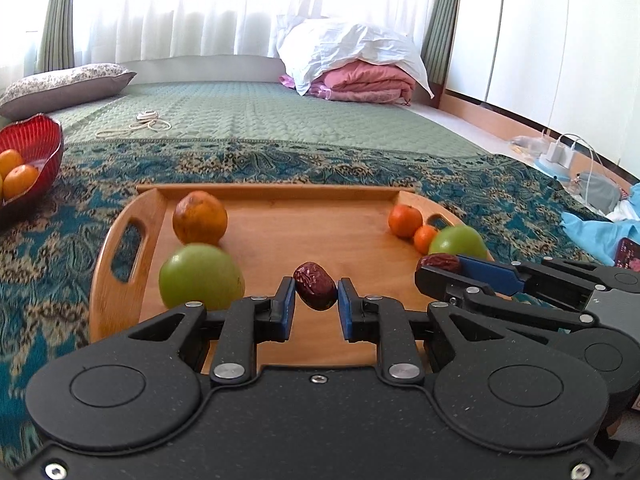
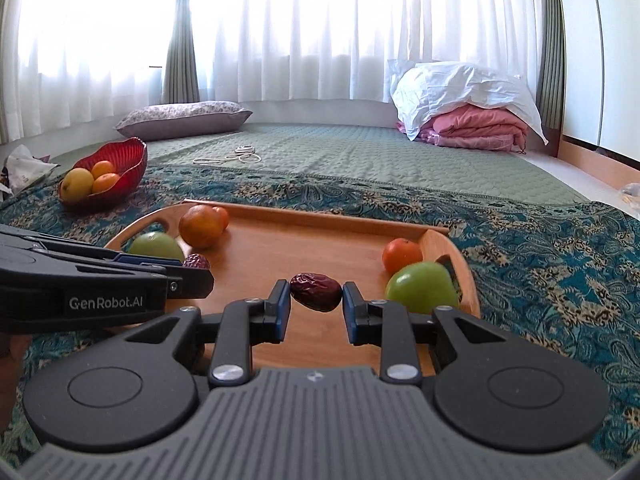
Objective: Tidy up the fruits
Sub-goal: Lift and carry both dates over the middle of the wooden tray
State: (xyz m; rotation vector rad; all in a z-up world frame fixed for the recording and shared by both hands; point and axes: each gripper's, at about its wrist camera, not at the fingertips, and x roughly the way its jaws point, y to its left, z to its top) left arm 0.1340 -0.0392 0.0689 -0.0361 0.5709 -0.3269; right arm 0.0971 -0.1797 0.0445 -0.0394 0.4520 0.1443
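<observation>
While both grippers hovered over the wooden tray point(image 1: 280, 200), the left gripper point(image 1: 317, 300) clasped one red date point(image 1: 315, 286) with its long axis skewed across the pads, and the right gripper point(image 2: 316, 304) clasped another date point(image 2: 316, 286) crosswise.

Both wrist cams low, near, sharing tray point(image 1: 128, 264)

A home bedroom: quilted bed point(image 1: 256, 120), pillow point(image 2: 182, 120), folded pink blanket point(image 2: 480, 128), sheer curtains point(image 2: 320, 28).

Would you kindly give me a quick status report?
Left tool shut on left date. Right tool shut on right date. Both over tray. Nothing blocking.
</observation>
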